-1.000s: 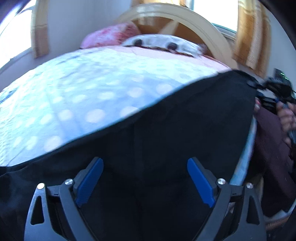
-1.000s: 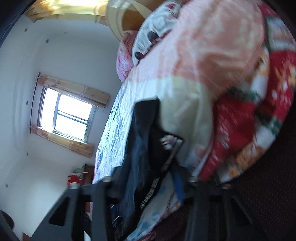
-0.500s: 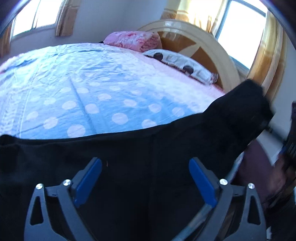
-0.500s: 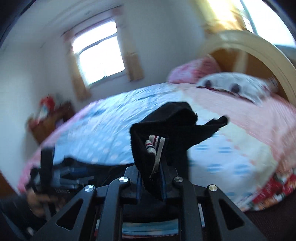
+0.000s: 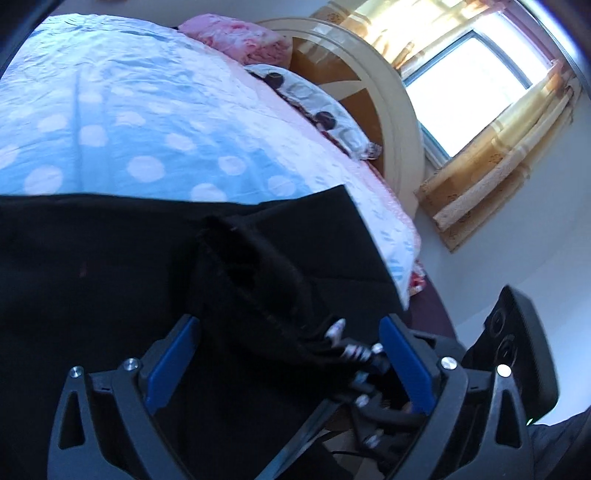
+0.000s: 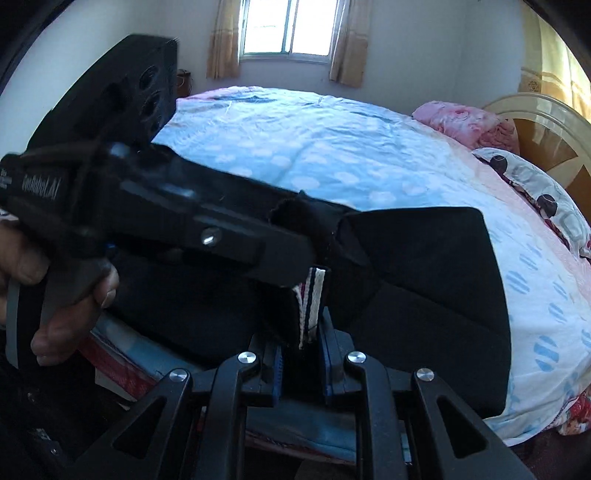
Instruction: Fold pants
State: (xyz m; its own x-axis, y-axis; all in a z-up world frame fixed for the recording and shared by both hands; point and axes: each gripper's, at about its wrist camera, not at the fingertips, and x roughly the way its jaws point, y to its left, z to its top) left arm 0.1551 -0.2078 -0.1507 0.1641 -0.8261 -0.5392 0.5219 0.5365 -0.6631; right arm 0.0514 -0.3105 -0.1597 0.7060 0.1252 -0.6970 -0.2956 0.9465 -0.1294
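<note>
Black pants [image 6: 424,266] lie across the near edge of the bed, one end folded back over the rest. My right gripper [image 6: 301,354] is shut on a bunched end of the pants that shows a striped label [image 6: 312,306]. In the left wrist view that bunch [image 5: 258,280] and the right gripper [image 5: 354,352] sit between my left gripper's [image 5: 290,356] wide-open blue pads [image 5: 171,360], which do not press on the cloth. A hand [image 6: 55,280] holds the left gripper [image 6: 291,258] just above the bunch.
The bed carries a blue sheet with white dots [image 5: 110,110], a pink pillow [image 5: 240,37] and a patterned pillow [image 5: 317,107] by the round headboard [image 5: 384,110]. Curtained windows [image 6: 286,29] stand behind. The mattress edge [image 6: 295,424] is just below my grippers.
My right gripper has swung across the bed with the pants end, rolling upright, and now meets the left gripper. The left gripper rolled and opened slightly wider.
</note>
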